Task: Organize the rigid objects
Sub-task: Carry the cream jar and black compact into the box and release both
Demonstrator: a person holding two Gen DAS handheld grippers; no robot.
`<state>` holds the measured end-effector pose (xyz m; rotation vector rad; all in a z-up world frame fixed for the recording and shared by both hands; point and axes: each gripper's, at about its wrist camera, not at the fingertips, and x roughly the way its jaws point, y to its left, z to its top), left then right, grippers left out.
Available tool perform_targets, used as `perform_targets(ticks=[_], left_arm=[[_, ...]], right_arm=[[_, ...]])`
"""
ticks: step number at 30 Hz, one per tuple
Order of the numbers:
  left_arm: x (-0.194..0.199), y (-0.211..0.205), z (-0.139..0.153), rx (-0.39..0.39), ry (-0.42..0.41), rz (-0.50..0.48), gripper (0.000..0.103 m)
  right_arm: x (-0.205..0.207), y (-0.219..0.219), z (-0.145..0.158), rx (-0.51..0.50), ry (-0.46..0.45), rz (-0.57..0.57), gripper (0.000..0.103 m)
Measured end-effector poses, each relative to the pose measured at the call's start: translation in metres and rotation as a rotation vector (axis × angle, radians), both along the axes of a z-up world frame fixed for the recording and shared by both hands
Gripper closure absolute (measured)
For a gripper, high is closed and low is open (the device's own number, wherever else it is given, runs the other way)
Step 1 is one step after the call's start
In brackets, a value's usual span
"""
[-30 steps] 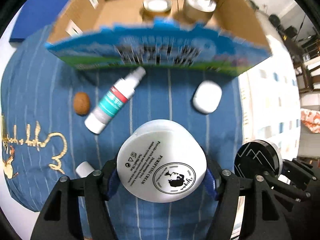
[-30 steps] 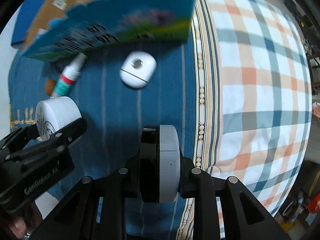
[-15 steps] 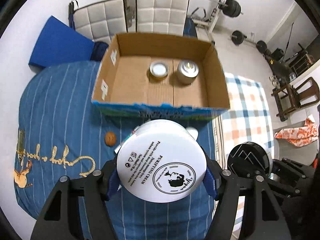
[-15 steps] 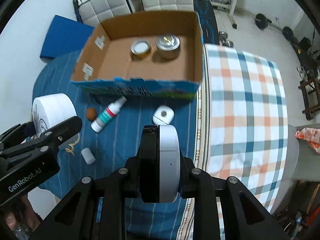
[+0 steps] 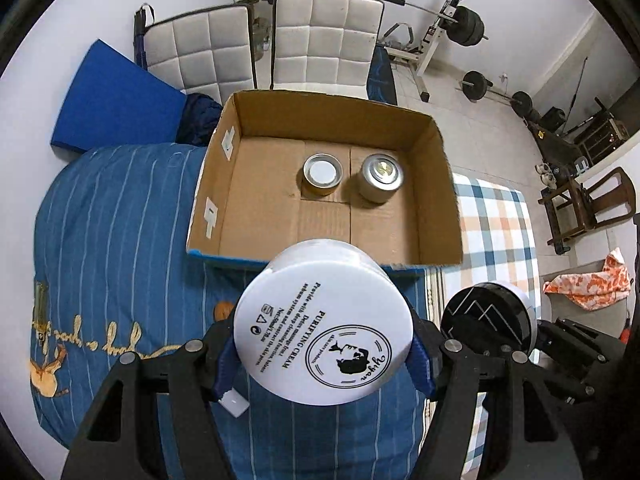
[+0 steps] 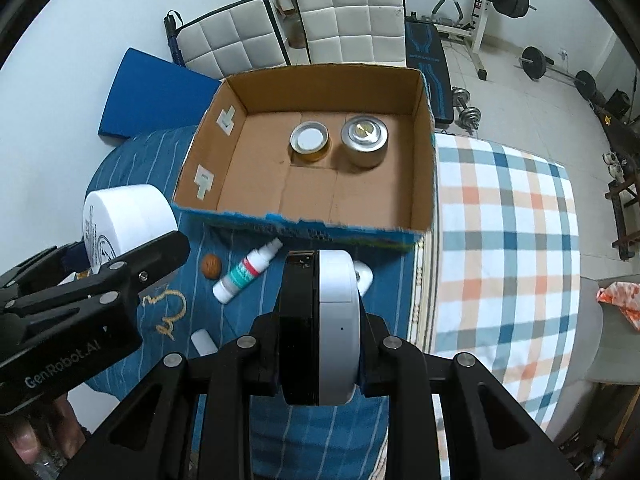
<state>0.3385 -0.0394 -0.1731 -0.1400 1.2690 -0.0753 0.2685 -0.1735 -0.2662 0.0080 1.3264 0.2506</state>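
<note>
One cardboard box sits on the bed and contains two round tins: a low one with a white centre and a taller silver one. Two grippers are in view, each carrying one item: the left gripper holds one white cream jar and the right gripper one black-and-white round case. Four things lie loose on the blue striped blanket: one spray bottle, one brown nut, one small white cap and one white rounded case; two white padded chairs stand behind.
</note>
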Motion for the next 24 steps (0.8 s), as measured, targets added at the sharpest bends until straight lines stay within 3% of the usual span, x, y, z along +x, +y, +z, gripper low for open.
perform_targets(ticks=[8, 16, 24], left_arm=[[0.067, 0.017, -0.046, -0.011, 0.088, 0.017, 0.037], [0.149, 0.034, -0.115, 0.010, 0.197, 0.034, 0.037], [0.194, 0.044, -0.179, 0.068, 0.308, 0.045, 0.037]], right_arm=[[0.077, 0.000, -0.049, -0.039, 0.035, -0.040, 0.076], [0.150, 0.008, -0.127, -0.027, 0.163, -0.061, 0.076], [0.188, 0.023, -0.198, 0.037, 0.292, -0.057, 0.075]])
